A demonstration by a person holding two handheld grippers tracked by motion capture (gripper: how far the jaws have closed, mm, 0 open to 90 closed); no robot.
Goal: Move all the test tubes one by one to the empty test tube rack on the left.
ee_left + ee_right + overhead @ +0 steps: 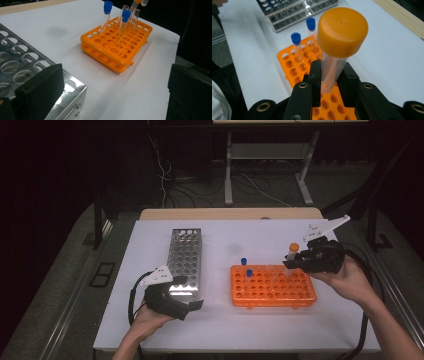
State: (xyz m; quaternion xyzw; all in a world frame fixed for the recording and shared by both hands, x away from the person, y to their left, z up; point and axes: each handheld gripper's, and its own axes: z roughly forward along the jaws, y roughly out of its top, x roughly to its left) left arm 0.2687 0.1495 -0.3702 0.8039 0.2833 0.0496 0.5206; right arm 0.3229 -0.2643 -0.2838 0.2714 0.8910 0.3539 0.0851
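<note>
Right gripper (295, 261) clamps clear plastic tube with orange screw cap (336, 51), held above far right corner of orange plastic tube rack (272, 292) on white table (250, 330). Left gripper (192, 304), jaws apart, empty, near steel rack (185, 260). Advice: keep tube vertical, lift clear of neighbouring blue-capped tubes (246, 269), steady grip below cap.

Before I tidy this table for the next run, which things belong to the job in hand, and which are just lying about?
In the job:
- orange-capped tube, clamped in the right gripper
- orange rack below it
- two blue-capped tubes standing in that rack

Lying about:
- metal rack, close by the open left gripper
- cables on the floor beyond the table
</note>
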